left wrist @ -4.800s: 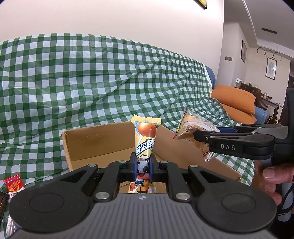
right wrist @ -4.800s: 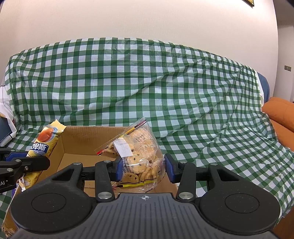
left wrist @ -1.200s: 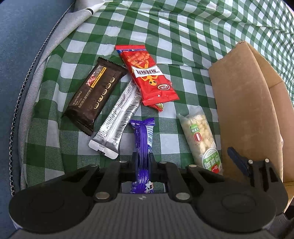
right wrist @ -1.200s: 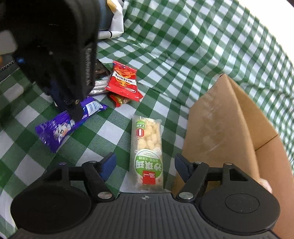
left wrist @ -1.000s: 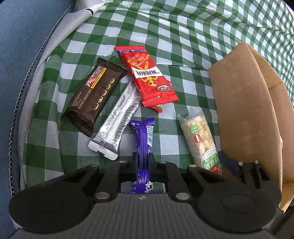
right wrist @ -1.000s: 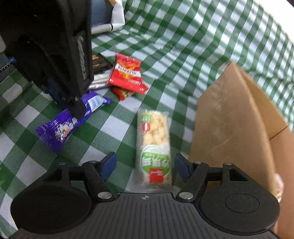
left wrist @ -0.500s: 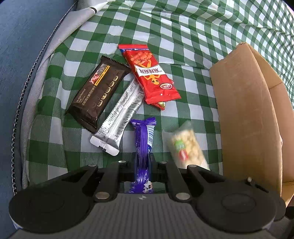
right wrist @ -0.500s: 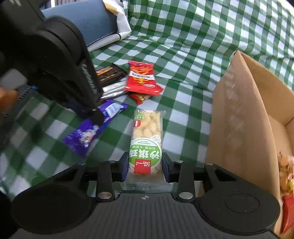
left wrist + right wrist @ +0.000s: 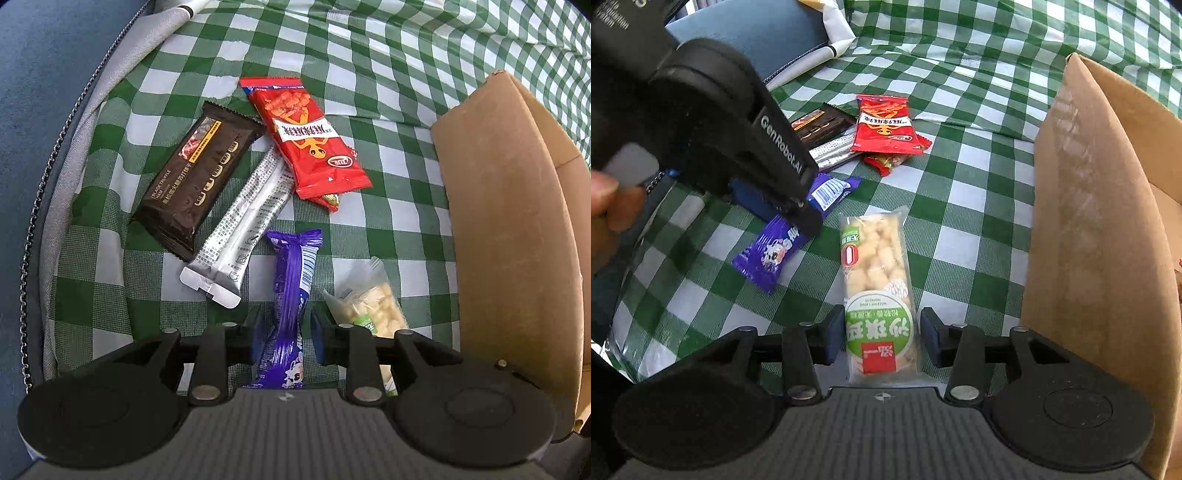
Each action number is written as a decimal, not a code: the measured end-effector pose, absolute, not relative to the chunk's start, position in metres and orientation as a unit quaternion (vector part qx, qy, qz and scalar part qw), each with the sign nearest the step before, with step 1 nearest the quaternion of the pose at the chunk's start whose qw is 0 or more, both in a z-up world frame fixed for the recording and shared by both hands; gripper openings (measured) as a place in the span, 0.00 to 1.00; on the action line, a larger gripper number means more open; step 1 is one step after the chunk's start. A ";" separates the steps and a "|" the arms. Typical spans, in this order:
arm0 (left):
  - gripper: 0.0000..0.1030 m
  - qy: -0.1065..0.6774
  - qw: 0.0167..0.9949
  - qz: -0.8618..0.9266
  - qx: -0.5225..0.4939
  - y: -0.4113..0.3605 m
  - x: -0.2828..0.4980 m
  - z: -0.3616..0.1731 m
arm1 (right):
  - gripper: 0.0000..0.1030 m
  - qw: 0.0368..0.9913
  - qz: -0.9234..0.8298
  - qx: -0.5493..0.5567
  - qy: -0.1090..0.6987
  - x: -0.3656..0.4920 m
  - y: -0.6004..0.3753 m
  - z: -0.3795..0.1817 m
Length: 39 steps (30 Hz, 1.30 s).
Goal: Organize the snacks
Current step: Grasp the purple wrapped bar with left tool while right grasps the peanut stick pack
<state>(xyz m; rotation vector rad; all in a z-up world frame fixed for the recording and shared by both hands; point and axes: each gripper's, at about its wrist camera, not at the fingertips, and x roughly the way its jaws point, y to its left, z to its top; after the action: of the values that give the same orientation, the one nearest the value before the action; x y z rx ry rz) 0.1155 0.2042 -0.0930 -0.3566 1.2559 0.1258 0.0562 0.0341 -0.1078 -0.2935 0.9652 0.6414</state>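
Observation:
My left gripper (image 9: 285,334) is shut on a purple snack bar (image 9: 291,291), held just above the green checked cloth; the bar also shows in the right wrist view (image 9: 783,240). My right gripper (image 9: 881,332) is shut on a clear pack of pale puffed snacks with a green label (image 9: 877,291), lifted off the cloth; its end shows in the left wrist view (image 9: 369,306). On the cloth lie a red packet (image 9: 306,136), a dark brown bar (image 9: 195,173) and a silver stick pack (image 9: 243,229). The open cardboard box (image 9: 509,221) stands to the right.
The left gripper's black body (image 9: 701,122) fills the upper left of the right wrist view. A blue cushion with a zip edge (image 9: 40,110) borders the cloth on the left. The box's near wall (image 9: 1100,229) rises close on the right.
My right gripper has closed on the puffed snack pack and lifted it. My left gripper keeps hold of the purple bar and has risen slightly.

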 end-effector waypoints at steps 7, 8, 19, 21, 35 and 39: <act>0.30 0.590 0.791 0.055 -0.152 0.199 0.120 -0.096 | 0.49 0.825 0.302 -0.141 0.456 0.059 0.035 -0.113; 0.30 0.591 0.791 0.055 -0.150 0.198 0.120 -0.097 | 0.49 0.825 0.301 -0.142 0.456 0.059 0.034 -0.114; 0.25 0.593 0.791 0.049 -0.139 0.197 0.120 -0.098 | 0.37 0.831 0.303 -0.160 0.438 0.054 0.036 -0.113; 0.15 0.592 0.793 0.046 -0.136 0.196 0.120 -0.096 | 0.37 0.835 0.299 -0.149 0.437 0.055 0.034 -0.110; 0.15 0.601 0.789 0.038 -0.126 0.192 0.121 -0.099 | 0.38 0.833 0.281 -0.160 0.448 0.056 0.035 -0.115; 0.15 0.602 0.788 0.037 -0.122 0.191 0.122 -0.100 | 0.38 0.833 0.282 -0.161 0.448 0.057 0.035 -0.115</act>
<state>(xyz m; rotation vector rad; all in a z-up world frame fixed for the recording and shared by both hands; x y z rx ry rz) 0.1219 0.1910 -0.0995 -0.2626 1.2962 0.0802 0.0565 0.0349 -0.1150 -0.3414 0.9484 0.5969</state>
